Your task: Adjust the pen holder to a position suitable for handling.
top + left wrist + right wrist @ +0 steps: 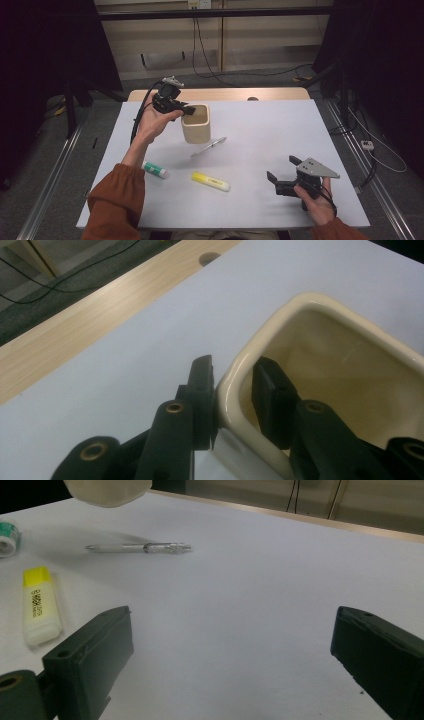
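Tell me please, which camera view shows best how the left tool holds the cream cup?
The left gripper view: the left tool is closed on the rim of the cream cup, one jaw outside the wall and one inside. The high view shows the whole cup lifted, without grip detail. The right gripper view shows just its base.

White surface (280, 130) on wooden tabletop, wood strip (220, 94) bare along far edge. Beyond: pale panelled wall (260, 40) with socket (199, 4), black cables (215, 75) trailing down onto grey floor (45, 165). Dark curtains (45, 45) at both sides. Light dim, even.
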### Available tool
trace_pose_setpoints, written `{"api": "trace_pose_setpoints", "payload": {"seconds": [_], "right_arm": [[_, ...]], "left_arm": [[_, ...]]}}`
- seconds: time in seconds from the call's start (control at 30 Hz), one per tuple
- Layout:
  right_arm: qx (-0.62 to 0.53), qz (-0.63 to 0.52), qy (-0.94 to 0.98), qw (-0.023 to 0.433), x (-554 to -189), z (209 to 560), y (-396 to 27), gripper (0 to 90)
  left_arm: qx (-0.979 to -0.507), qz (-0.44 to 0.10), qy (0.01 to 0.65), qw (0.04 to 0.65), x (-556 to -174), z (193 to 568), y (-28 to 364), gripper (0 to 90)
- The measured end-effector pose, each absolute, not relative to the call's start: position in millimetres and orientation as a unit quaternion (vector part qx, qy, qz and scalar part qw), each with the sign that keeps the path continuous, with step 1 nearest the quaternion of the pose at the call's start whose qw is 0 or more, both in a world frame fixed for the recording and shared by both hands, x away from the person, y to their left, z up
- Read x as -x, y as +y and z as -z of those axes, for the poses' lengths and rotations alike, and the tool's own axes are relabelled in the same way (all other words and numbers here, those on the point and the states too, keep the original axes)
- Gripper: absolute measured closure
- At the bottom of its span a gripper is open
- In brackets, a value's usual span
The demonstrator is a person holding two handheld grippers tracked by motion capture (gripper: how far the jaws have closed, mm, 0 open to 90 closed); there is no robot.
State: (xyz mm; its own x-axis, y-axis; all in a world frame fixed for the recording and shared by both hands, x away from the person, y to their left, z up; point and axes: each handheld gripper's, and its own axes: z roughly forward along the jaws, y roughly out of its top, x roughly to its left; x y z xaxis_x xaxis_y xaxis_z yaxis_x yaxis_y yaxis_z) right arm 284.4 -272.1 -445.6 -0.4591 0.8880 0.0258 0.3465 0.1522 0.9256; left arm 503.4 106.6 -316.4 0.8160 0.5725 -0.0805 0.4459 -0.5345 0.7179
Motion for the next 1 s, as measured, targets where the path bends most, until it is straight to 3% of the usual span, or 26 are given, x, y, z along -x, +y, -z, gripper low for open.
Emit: {"api": "trace_pose_setpoints", "payload": {"seconds": [0.4, 1.0], "right_arm": [[-0.437, -0.484, 0.704, 0.280, -282.8, 444.4, -274.2, 3.1], [-0.433, -0.482, 0.709, 0.279, -283.1, 445.4, -272.1, 3.2]], "left_arm": [[-0.867, -0.063, 0.281, 0.407, -473.5, 318.5, 84.3, 71.2], [-0.880, -0.029, 0.268, 0.390, -451.7, 347.0, 30.0, 71.2]]}}
